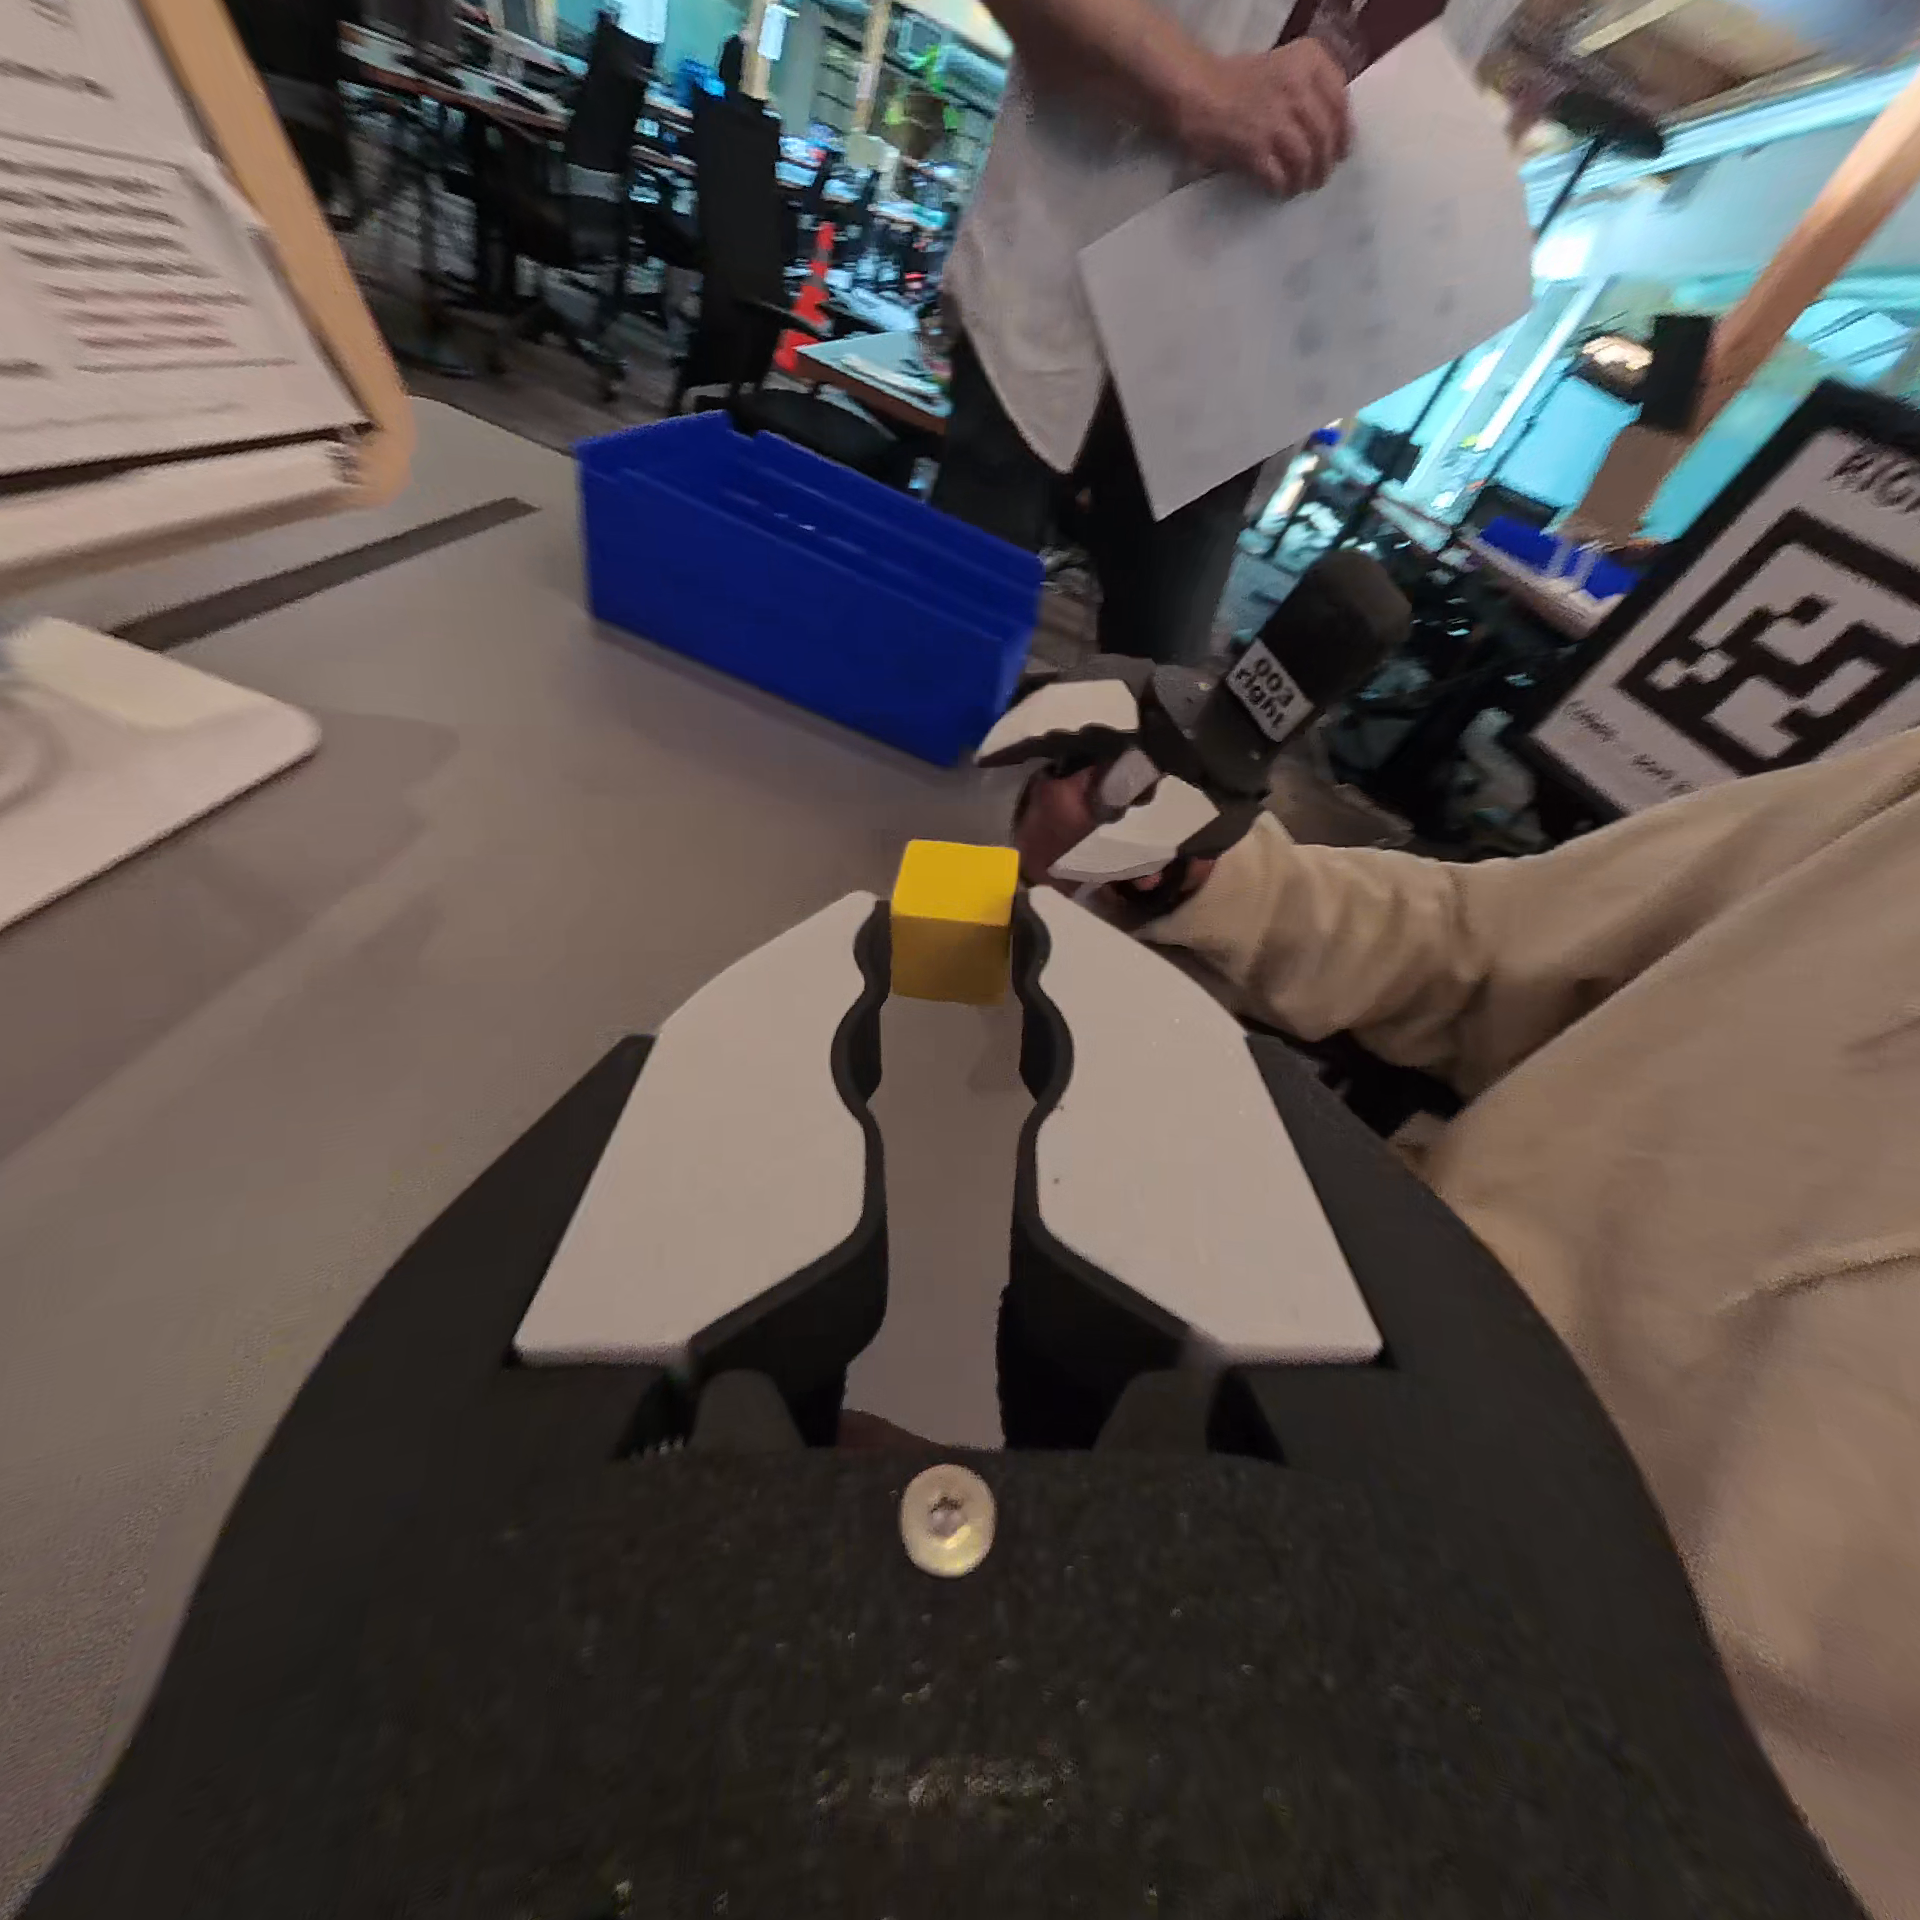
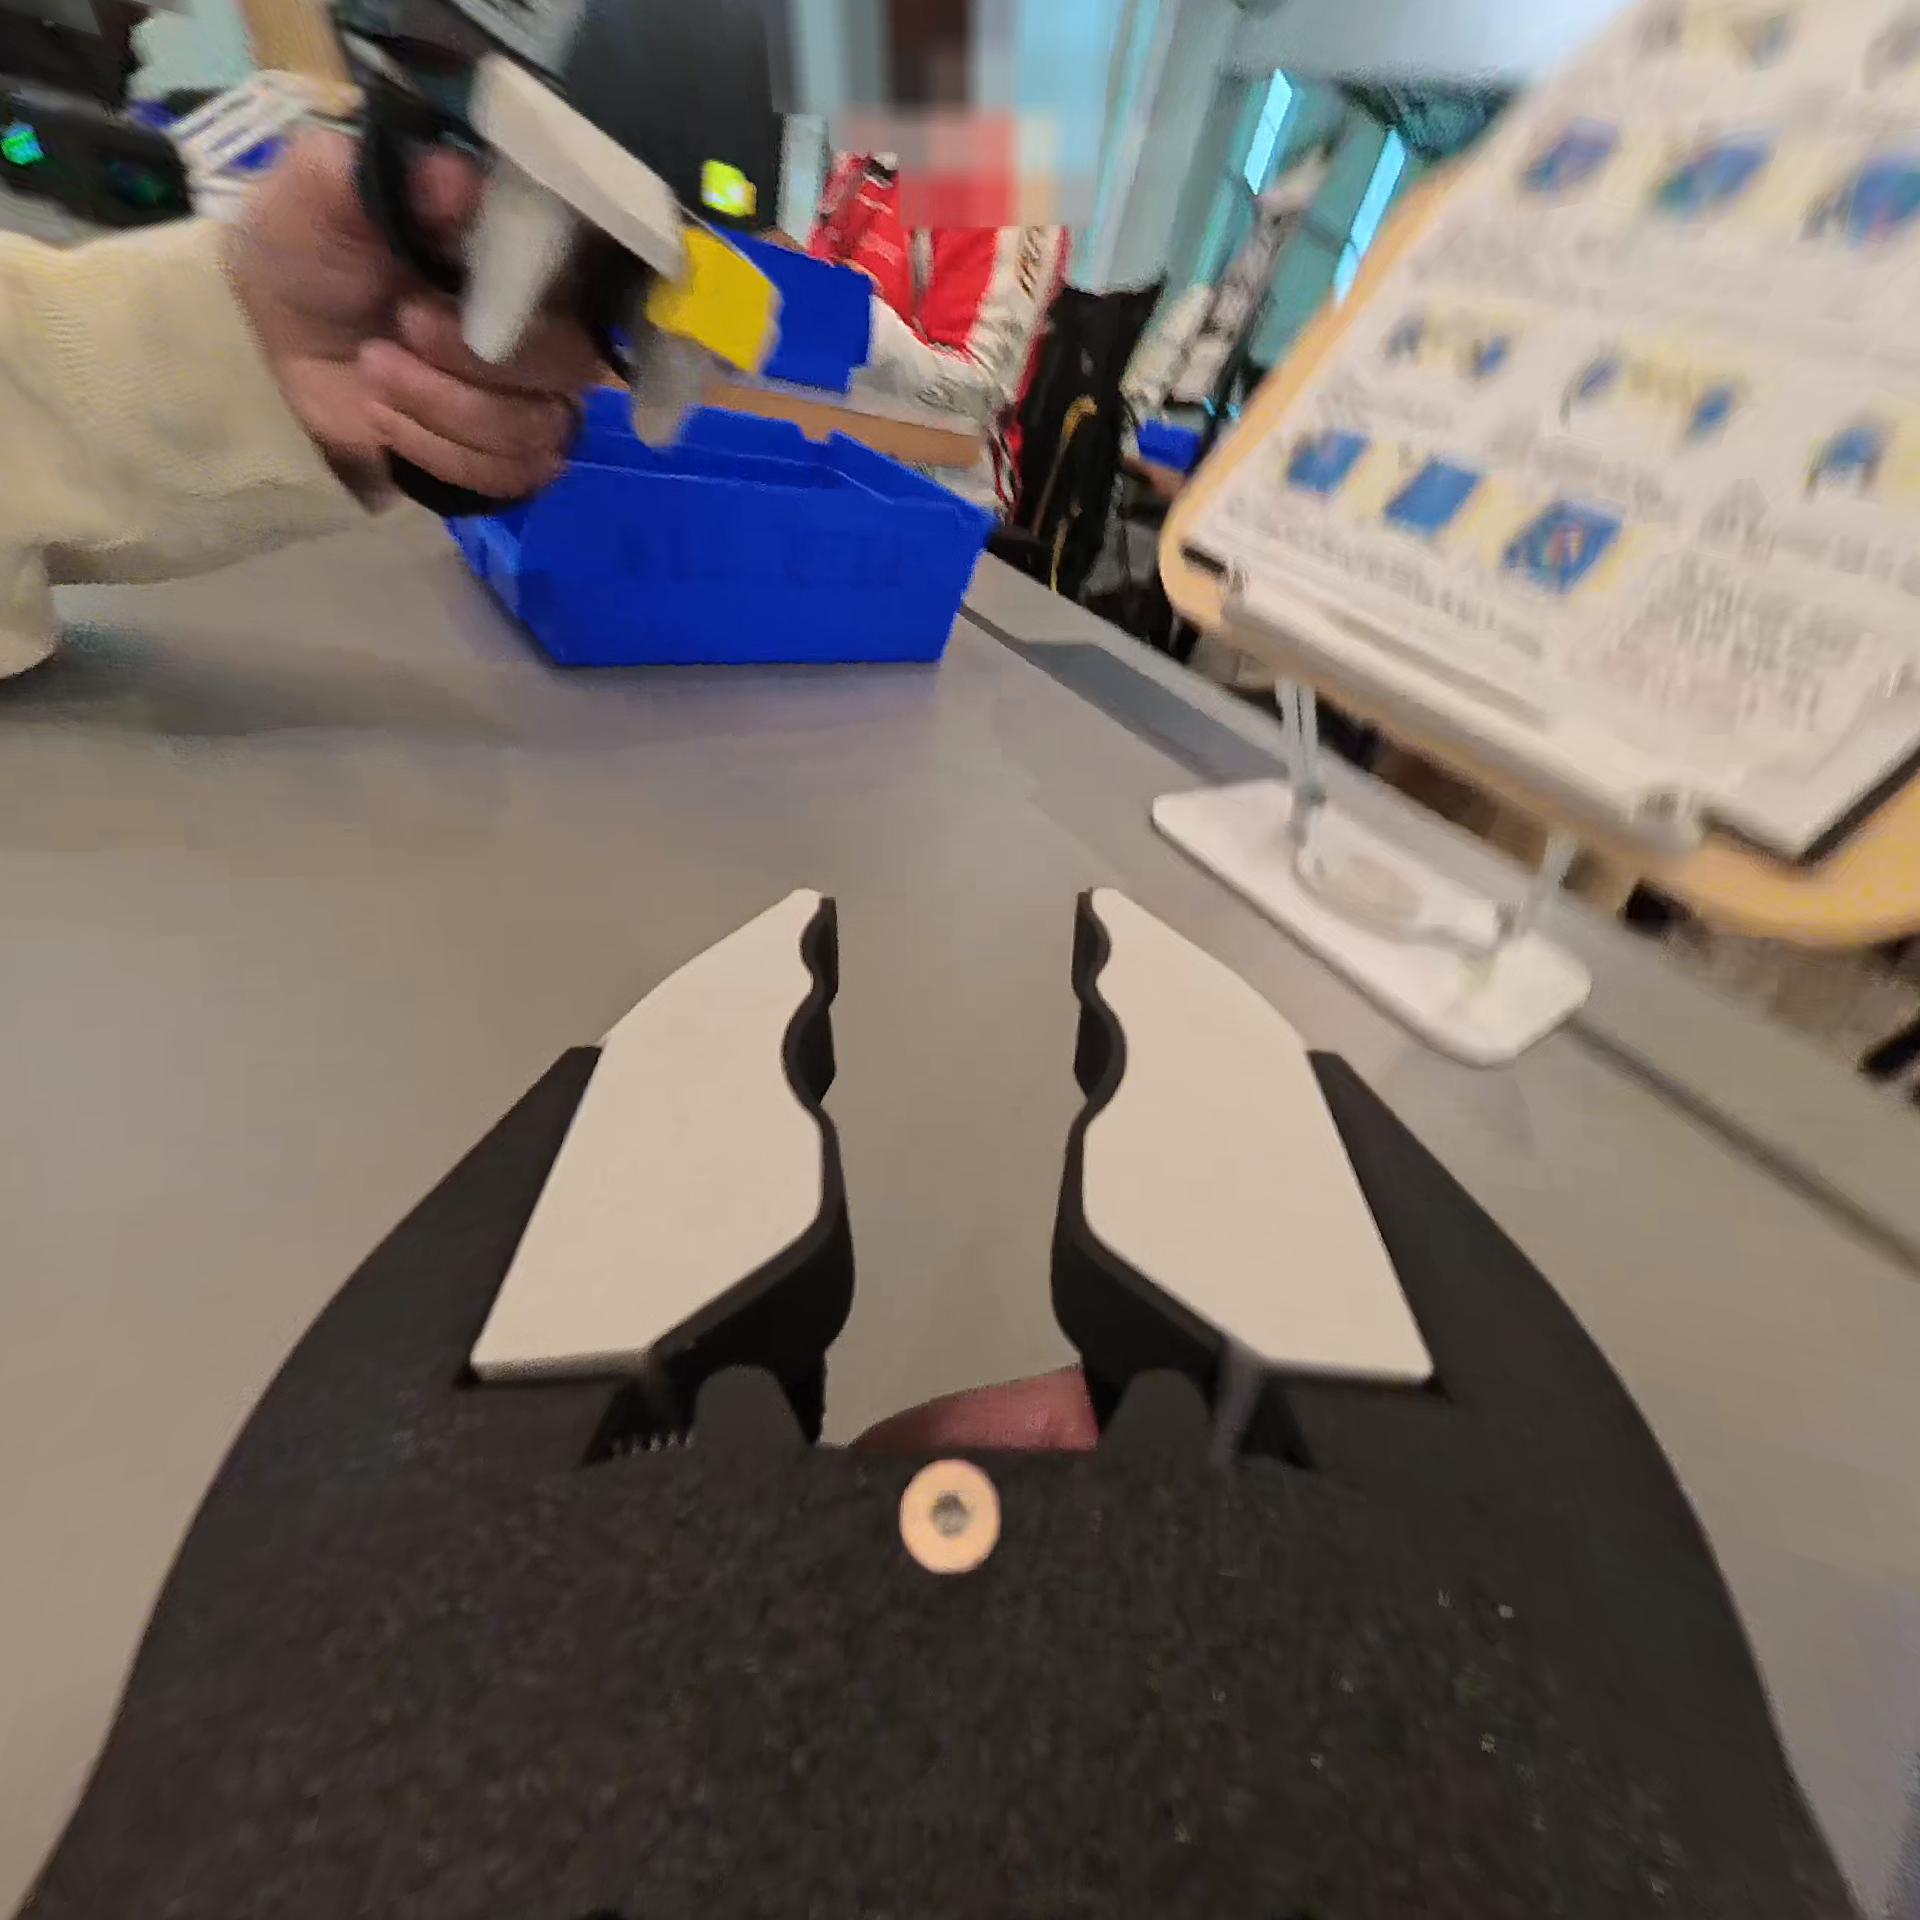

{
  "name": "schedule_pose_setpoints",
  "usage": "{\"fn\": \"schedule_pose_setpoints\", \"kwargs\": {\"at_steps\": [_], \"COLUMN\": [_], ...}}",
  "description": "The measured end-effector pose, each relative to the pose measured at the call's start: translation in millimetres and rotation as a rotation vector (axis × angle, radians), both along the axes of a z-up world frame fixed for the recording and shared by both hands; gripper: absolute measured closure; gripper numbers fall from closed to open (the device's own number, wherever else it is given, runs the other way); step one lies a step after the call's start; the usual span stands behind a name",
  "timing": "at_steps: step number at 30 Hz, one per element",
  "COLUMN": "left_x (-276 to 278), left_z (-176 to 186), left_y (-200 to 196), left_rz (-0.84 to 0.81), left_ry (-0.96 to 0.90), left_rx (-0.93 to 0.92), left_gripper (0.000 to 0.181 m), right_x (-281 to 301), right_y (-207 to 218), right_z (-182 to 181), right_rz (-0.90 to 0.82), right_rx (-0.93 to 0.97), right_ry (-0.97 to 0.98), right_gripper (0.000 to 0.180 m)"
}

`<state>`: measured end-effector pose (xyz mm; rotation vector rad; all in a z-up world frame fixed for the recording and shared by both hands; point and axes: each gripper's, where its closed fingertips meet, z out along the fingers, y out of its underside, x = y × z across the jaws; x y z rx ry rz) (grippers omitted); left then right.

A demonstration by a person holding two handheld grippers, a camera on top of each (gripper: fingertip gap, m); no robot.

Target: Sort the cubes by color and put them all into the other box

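My left gripper (image 1: 951, 914) is shut on a yellow cube (image 1: 954, 925) at its fingertips and holds it above the grey table (image 1: 468, 935). A blue box with dividers (image 1: 800, 613) stands beyond it. In the right wrist view the left gripper (image 2: 675, 322) holds the yellow cube (image 2: 717, 296) over the near corner of the blue box (image 2: 727, 582). My right gripper (image 2: 954, 914) is open and empty, low over the bare table (image 2: 416, 883). It also shows in the left wrist view (image 1: 1029, 805), right of the cube.
A tilted stand with printed sheets (image 2: 1558, 416) on a white base (image 2: 1371, 914) stands at the table's side. A person holding paper (image 1: 1195, 208) stands behind the blue box. A board with a black square marker (image 1: 1766, 644) is at the right. Spacing between my two grippers at the tips: around 15 centimeters.
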<state>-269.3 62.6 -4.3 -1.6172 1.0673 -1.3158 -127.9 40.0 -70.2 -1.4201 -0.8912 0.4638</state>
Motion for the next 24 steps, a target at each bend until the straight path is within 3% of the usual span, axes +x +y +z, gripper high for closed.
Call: {"fn": "schedule_pose_setpoints", "kwargs": {"at_steps": [4,7,13,24], "left_x": [50,77,99,104], "left_z": [-3,-8,-19,-22], "left_y": [-19,-29,-39,-47], "left_rz": [-0.159,-0.233,-0.344,-0.398], "left_ry": [-0.047,-0.039,-0.041,-0.060], "left_rx": [-0.127,-0.166,-0.240,-0.288], "left_gripper": [0.159,0.159,0.159,0.159], "right_x": [-16,-31,-48,-55], "right_y": [-10,-10,-10,-12], "right_z": [42,51,45,40], "right_rz": [0.129,0.197,0.231,0.273], "right_rx": [0.292,0.377,0.481,0.476], "right_ry": [-0.138,-0.238,-0.381,-0.392], "right_gripper": [0.137,0.136,0.143,0.156]}}
